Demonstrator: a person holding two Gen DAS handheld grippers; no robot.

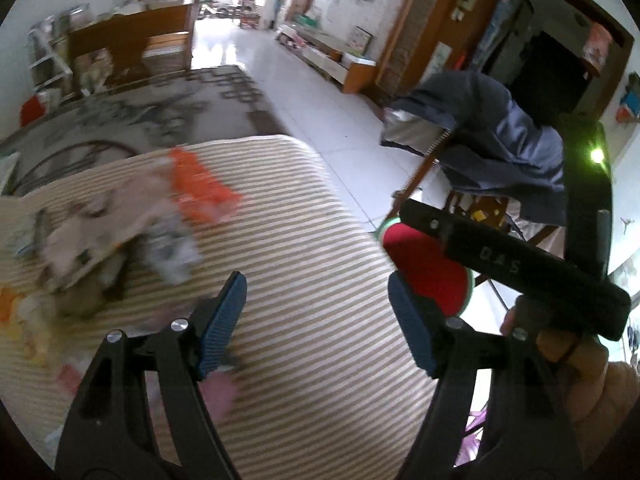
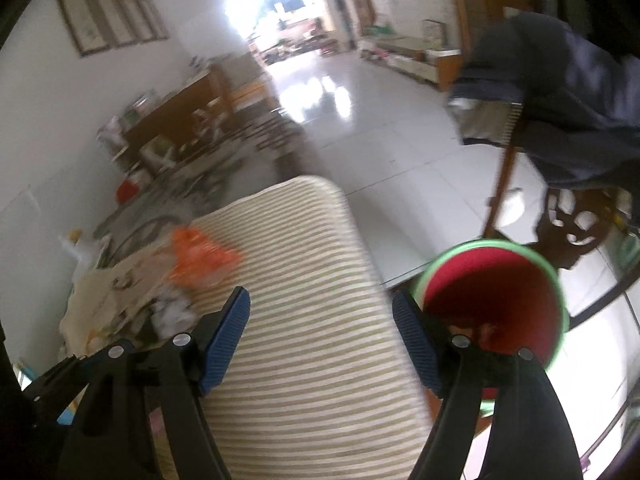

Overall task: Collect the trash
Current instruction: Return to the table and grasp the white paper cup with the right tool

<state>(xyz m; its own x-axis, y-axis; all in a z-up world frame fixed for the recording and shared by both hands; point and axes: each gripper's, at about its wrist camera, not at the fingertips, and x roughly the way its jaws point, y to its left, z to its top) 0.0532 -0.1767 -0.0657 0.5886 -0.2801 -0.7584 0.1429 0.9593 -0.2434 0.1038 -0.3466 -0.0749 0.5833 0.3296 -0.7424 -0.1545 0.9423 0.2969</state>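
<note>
A pile of trash lies on the left of a striped mat (image 1: 304,240): an orange wrapper (image 1: 200,184), crumpled beige paper (image 1: 92,228) and a grey-white wad (image 1: 172,248). A pink scrap (image 1: 218,394) lies by my left gripper's left finger. My left gripper (image 1: 318,312) is open and empty above the mat. A red bin with a green rim (image 2: 496,300) stands right of the mat; it also shows in the left wrist view (image 1: 436,276). My right gripper (image 2: 322,328) is open and empty over the mat, beside the bin. The orange wrapper (image 2: 200,256) shows there too.
A wooden chair draped with a dark blue jacket (image 1: 500,140) stands right of the bin. A dark patterned table (image 1: 140,120) with clutter lies behind the mat. White tiled floor (image 1: 328,92) stretches beyond. The right gripper's body (image 1: 520,268) and the holding hand cross the left wrist view.
</note>
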